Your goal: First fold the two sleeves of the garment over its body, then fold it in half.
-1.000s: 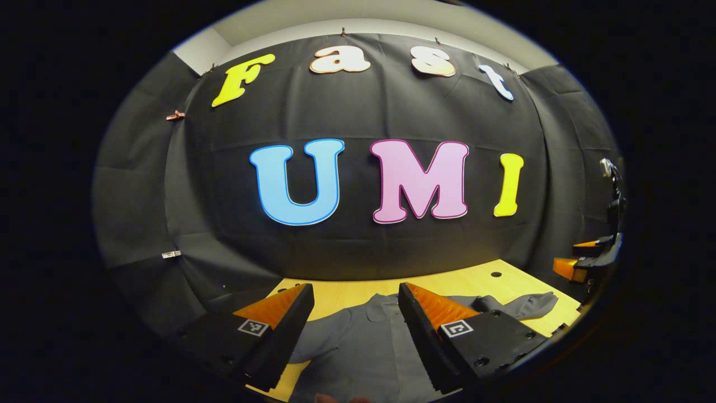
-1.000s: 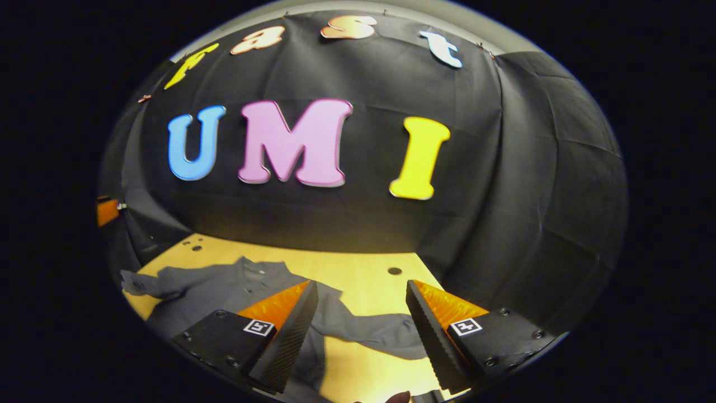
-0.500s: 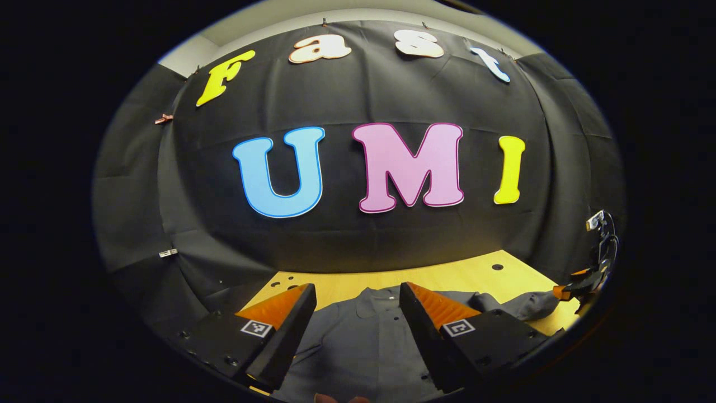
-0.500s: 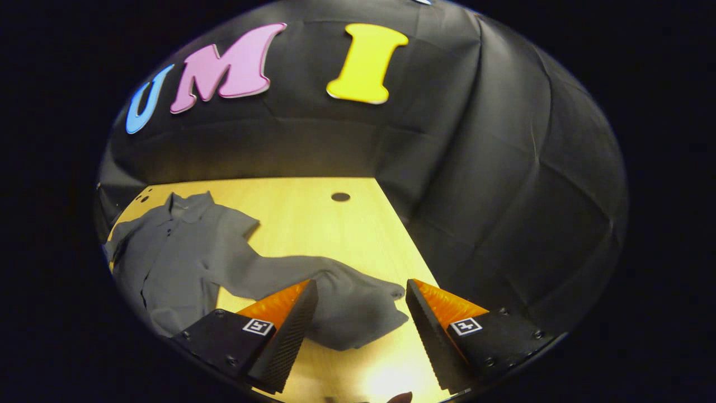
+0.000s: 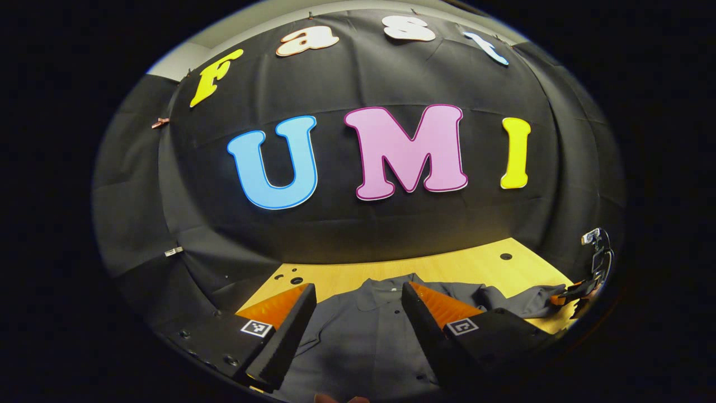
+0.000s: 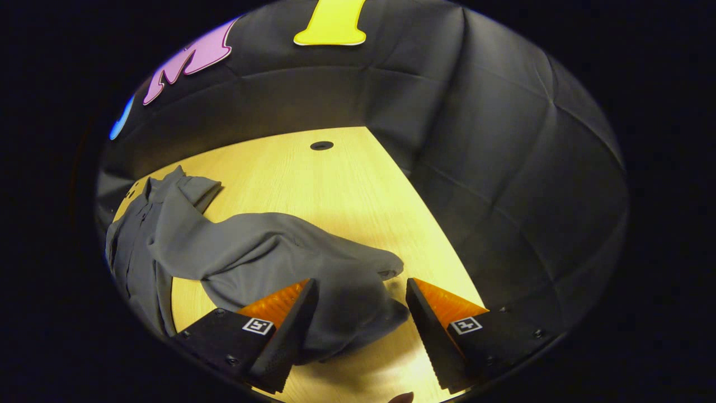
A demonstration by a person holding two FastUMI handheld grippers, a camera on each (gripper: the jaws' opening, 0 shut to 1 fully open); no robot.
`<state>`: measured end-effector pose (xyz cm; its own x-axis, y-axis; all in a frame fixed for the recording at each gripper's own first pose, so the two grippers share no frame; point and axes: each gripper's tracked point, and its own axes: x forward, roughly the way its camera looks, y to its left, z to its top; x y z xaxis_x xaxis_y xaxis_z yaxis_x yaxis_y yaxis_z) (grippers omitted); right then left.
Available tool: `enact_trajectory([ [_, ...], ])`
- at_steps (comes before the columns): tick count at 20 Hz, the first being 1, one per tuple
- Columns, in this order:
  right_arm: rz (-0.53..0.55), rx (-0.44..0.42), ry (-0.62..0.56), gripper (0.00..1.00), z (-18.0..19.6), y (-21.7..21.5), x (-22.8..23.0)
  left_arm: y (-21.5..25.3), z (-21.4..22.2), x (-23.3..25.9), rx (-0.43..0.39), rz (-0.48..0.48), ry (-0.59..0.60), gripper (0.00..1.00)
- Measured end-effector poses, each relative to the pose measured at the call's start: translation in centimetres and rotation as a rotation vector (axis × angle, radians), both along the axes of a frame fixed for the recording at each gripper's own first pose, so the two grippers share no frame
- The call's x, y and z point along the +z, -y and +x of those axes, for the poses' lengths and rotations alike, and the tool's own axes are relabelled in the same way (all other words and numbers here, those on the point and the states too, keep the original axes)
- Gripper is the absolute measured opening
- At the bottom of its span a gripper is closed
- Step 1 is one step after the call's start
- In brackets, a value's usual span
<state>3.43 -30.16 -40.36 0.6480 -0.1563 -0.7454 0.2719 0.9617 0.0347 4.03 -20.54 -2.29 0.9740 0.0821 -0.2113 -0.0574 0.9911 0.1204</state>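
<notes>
Sleeve [image 6: 313, 263] lies straight ahead of the right gripper [image 6: 361, 313], cuff end between and just beyond its spread fingers, no contact visible from the right gripper view. Long axis of that sleeve runs from the cuff near the table's [image 6: 335, 184] right edge back toward the shirt [image 6: 140, 240] body at the left of that view, so the fold-over pull would go leftward, across the table toward the body. Sleeve is bunched and rumpled near the cuff, not flat.

Right gripper jaws stand wide apart, holding nothing. It is clearly the nearer one to this sleeve; judgement: the next move is a short drop and a pinch on the cuff, then a carry over the body.

Left gripper [image 5: 358, 324] hovers over the shirt's chest, collar [image 5: 386, 288] just ahead between its fingers, jaws also wide apart and empty. In the left gripper view the shirt body lies face up, centred on the table, collar toward the far edge, the right-hand sleeve stretching out toward the right edge. The other sleeve is hidden behind the finger, cannot tell how it lies.

Neither sleeve looks folded yet; task at its first step. Risk: bunched cloth could mean the pinch takes more than one layer.
</notes>
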Motion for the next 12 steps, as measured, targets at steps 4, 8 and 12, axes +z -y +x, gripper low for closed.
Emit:
enact_trajectory([
  [4,0.048,-0.011,0.014,0.96,0.3,-0.4,-0.2,0.3,0.1,-0.1,0.022,0.014,-0.015,0.97],
  [8,0.048,0.045,0.008,0.63,0.8,-2.2,-0.1,0.2,0.2,-0.1,0.04,0.021,-0.027,0.97],
  [12,0.083,0.034,0.002,0.19,1.1,-3.3,0.0,0.1,0.7,-0.3,0.03,0.024,-0.039,0.96],
])
